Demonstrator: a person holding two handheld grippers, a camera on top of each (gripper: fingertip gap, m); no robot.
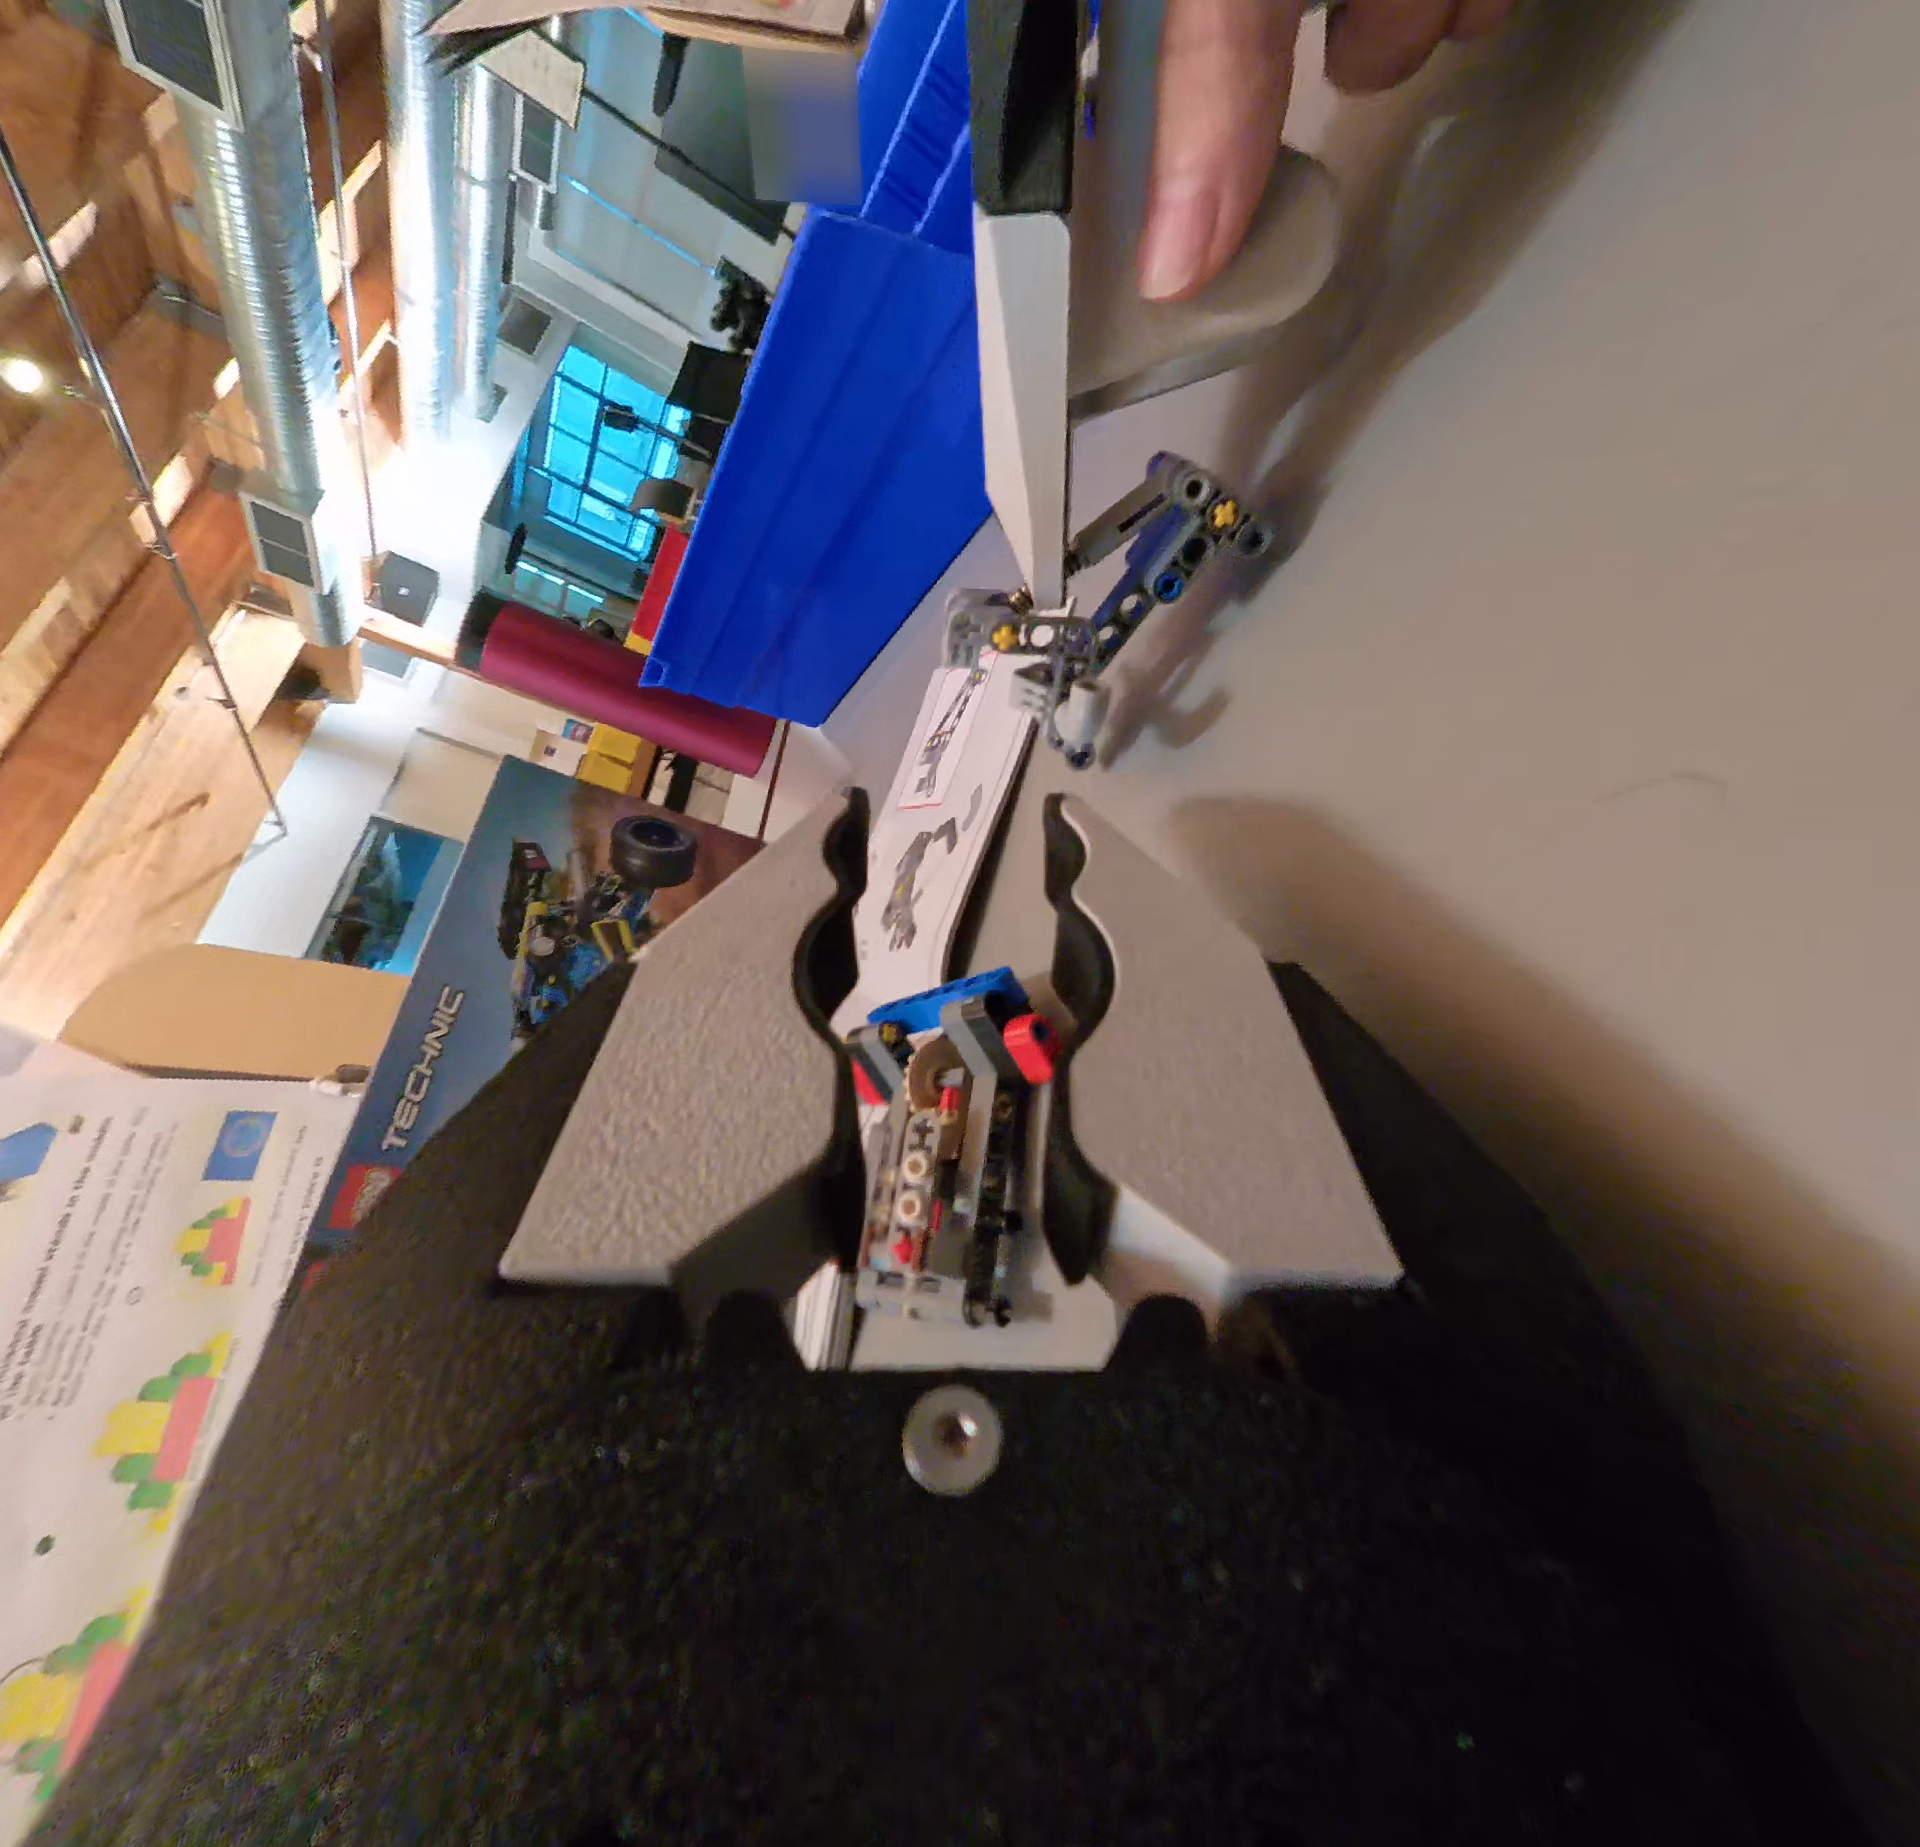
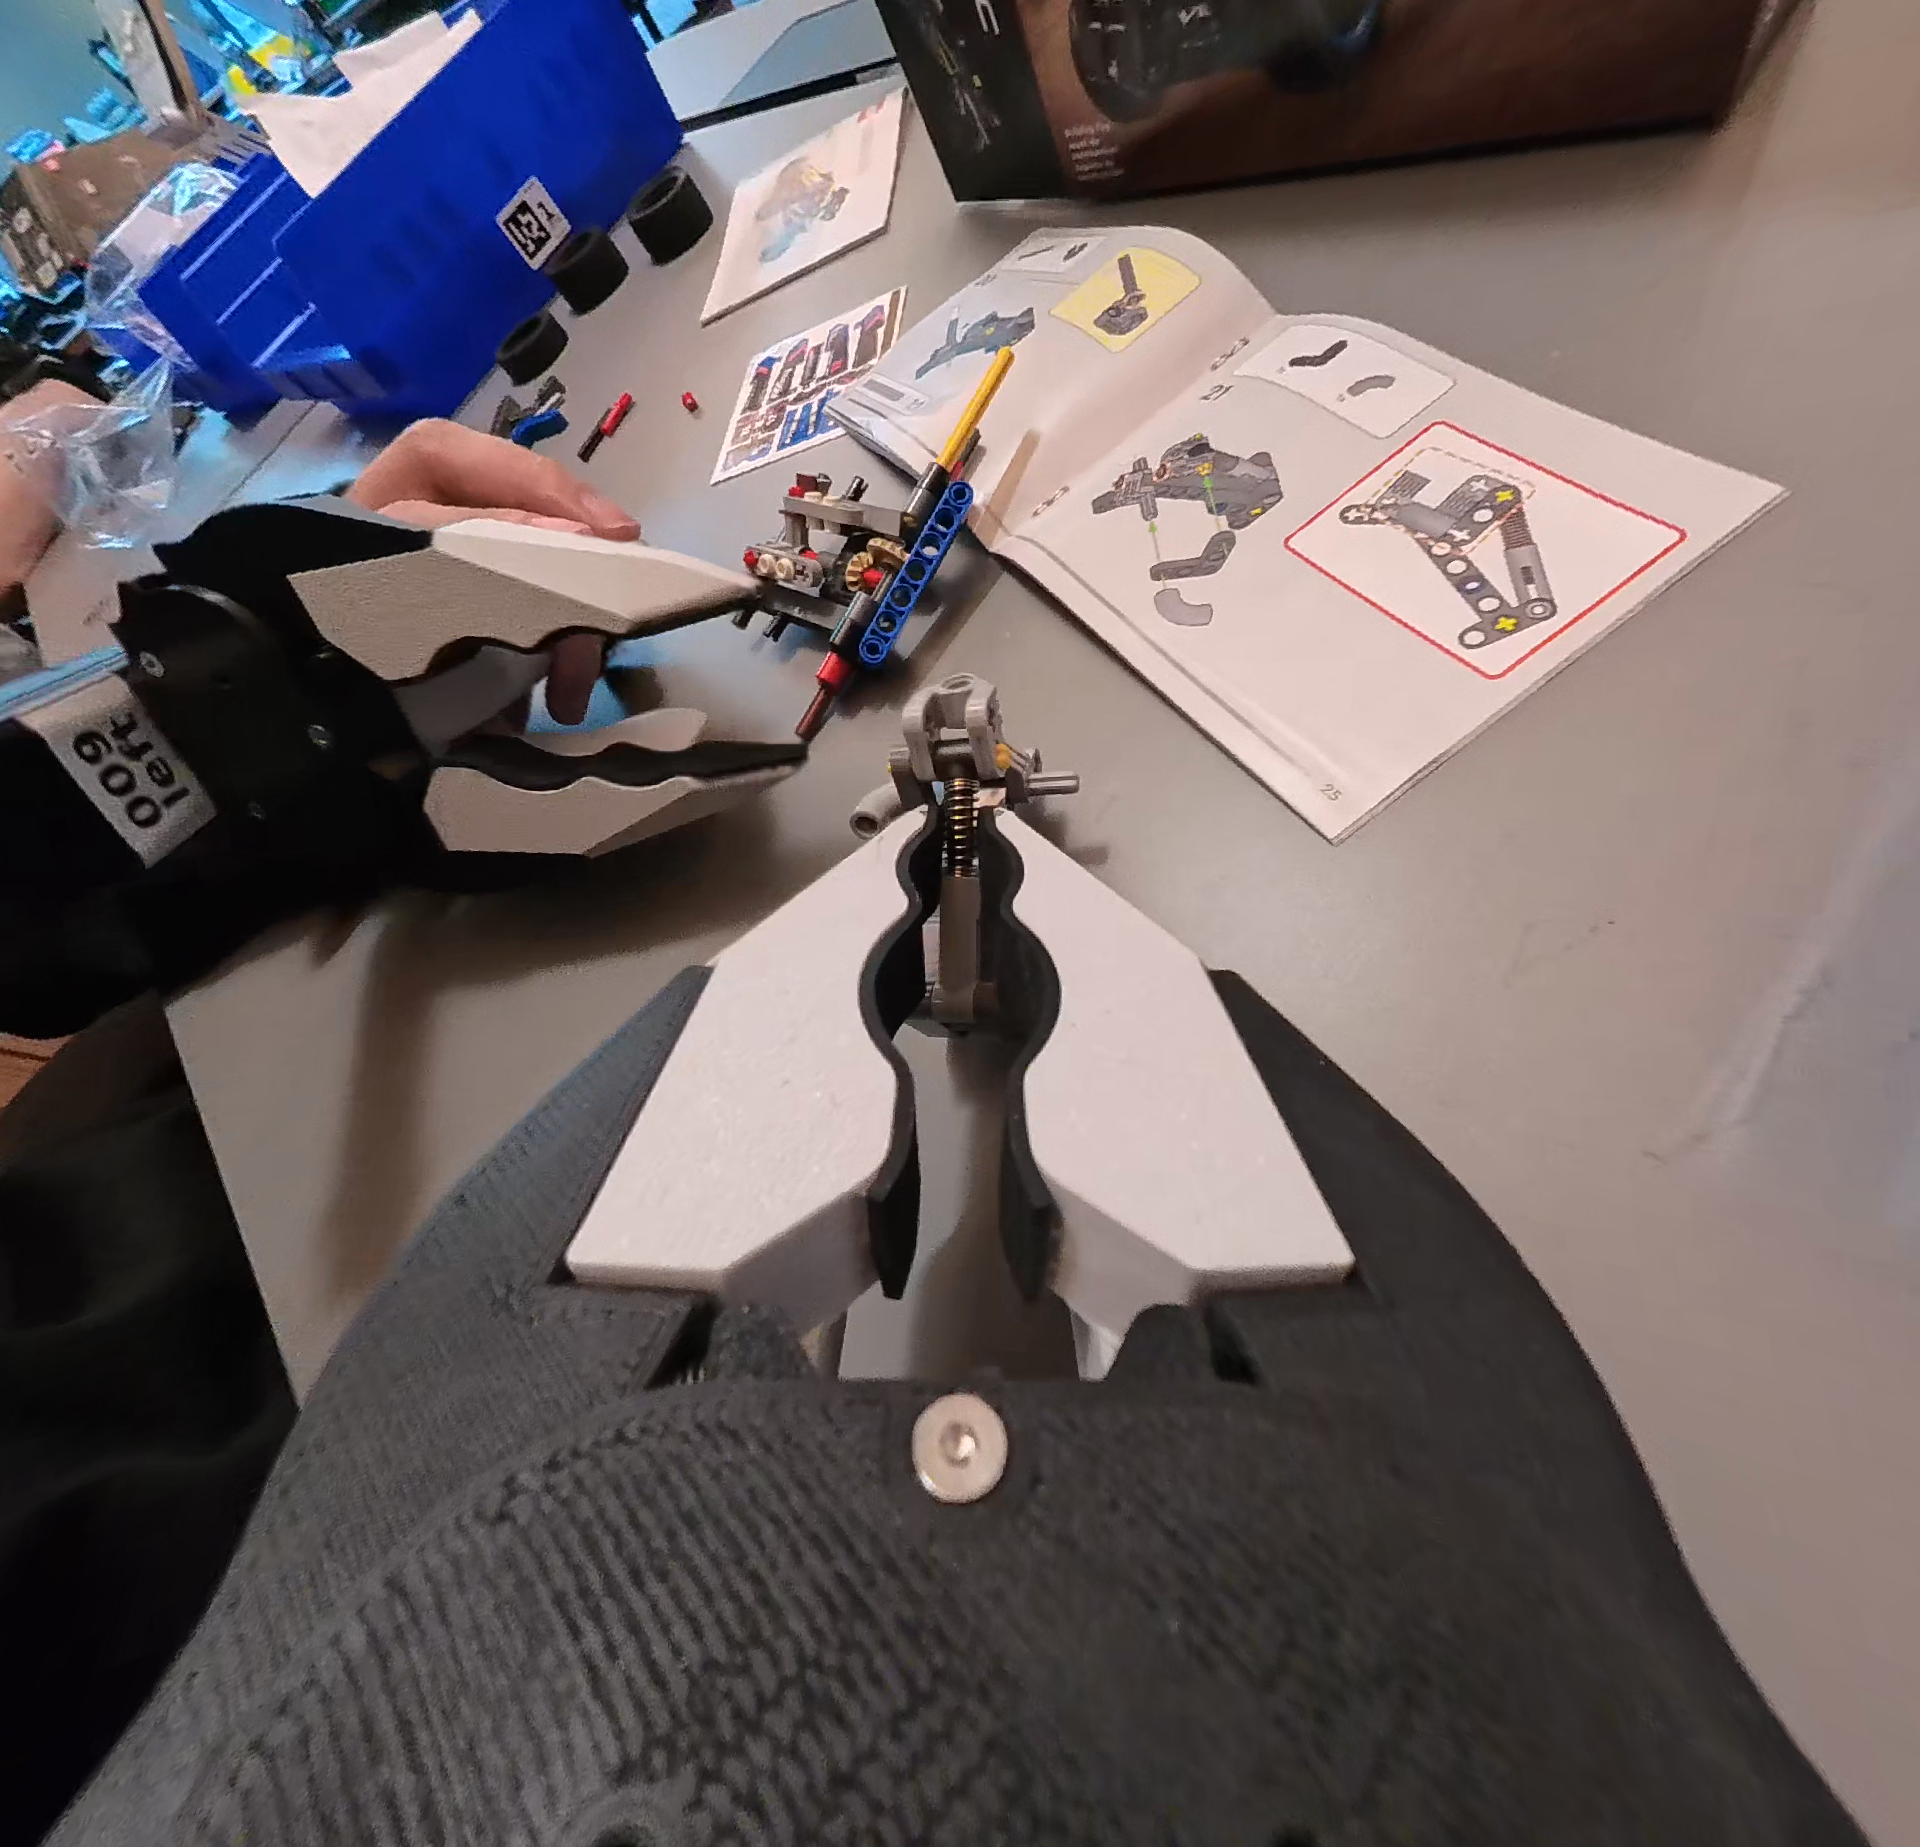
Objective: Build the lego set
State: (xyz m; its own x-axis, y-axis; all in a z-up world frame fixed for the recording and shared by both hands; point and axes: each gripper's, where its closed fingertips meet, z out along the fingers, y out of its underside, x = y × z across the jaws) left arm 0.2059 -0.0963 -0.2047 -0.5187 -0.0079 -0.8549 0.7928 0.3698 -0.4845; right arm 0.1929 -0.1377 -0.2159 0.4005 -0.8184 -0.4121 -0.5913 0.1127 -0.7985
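The right wrist view shows the open instruction booklet point(image 2: 1351, 509), a sticker sheet point(image 2: 805, 384) and three black tyres point(image 2: 587, 270) on the bench point(image 2: 1558, 1018); the left wrist view shows only the booklet's edge. The right tool point(image 2: 961, 841) is pressed onto a grey shock absorber assembly point(image 2: 961, 758), held just above the bench. The left tool point(image 2: 774, 670) is spread, with the gear frame point(image 2: 862, 561) at its upper tip; the left wrist view shows that frame point(image 1: 945, 1153) lying between the fingers. The blue bin point(image 2: 416, 228) holds white paper; its remaining contents are hidden. The set box point(image 2: 1299, 41) is cut off.
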